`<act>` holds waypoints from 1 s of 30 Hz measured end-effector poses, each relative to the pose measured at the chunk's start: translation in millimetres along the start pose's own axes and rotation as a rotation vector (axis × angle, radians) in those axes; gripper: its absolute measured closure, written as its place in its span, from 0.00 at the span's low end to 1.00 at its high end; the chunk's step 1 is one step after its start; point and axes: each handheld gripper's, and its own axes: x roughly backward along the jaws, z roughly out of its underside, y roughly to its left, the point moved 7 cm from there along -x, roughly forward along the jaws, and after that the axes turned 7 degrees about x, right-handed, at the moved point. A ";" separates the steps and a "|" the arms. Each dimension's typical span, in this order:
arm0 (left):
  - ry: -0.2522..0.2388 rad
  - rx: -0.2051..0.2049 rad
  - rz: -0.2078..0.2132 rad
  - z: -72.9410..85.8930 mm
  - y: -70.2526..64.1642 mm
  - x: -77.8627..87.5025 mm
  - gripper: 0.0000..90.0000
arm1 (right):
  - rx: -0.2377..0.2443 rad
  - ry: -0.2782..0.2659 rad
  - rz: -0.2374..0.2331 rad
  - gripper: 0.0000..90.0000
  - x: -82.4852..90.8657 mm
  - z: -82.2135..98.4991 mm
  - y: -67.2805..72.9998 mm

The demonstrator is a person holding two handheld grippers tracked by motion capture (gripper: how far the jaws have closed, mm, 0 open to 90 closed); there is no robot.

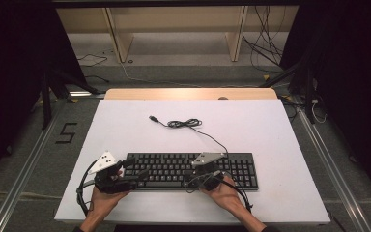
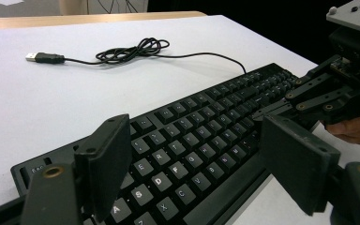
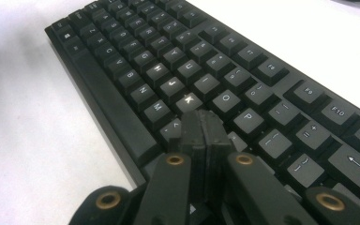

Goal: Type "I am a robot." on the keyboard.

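A black keyboard (image 1: 188, 169) (image 2: 192, 136) (image 3: 168, 70) lies near the front of the white table (image 1: 251, 125). Its cable (image 1: 183, 123) (image 2: 131, 49) runs back to a loose coil and ends in a free USB plug (image 1: 152, 118) (image 2: 44, 57). My left gripper (image 1: 129, 173) (image 2: 199, 161) is open, its jaws spread above the keyboard's left letter keys with nothing between them. My right gripper (image 1: 193, 180) (image 3: 205, 122) is shut, pads together, its tip low over the keys just below K and L. Whether it touches a key I cannot tell. In the left gripper view, the right gripper (image 2: 318, 93) is over the keyboard's right half.
A wooden strip (image 1: 188, 93) borders the table's far edge. Beyond it stand a light wooden shelf frame (image 1: 174, 29) and loose floor cables (image 1: 265, 43). Bare white table lies left, right and behind the keyboard. The front edge is just behind my hands.
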 end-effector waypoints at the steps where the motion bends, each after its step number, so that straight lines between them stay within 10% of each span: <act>1: 0.000 0.001 0.000 0.1 -0.1 -0.1 0.28 | -0.001 0.003 0.001 1.00 -0.4 0.4 -0.3; 22: -0.001 0.002 -0.003 0.2 1.1 0.3 0.28 | -0.003 0.005 0.009 1.00 -3.5 2.3 2.3; 30: 0.003 0.000 -0.003 0.7 1.0 0.0 0.28 | -0.056 -0.140 0.019 0.62 26.0 -11.5 -6.9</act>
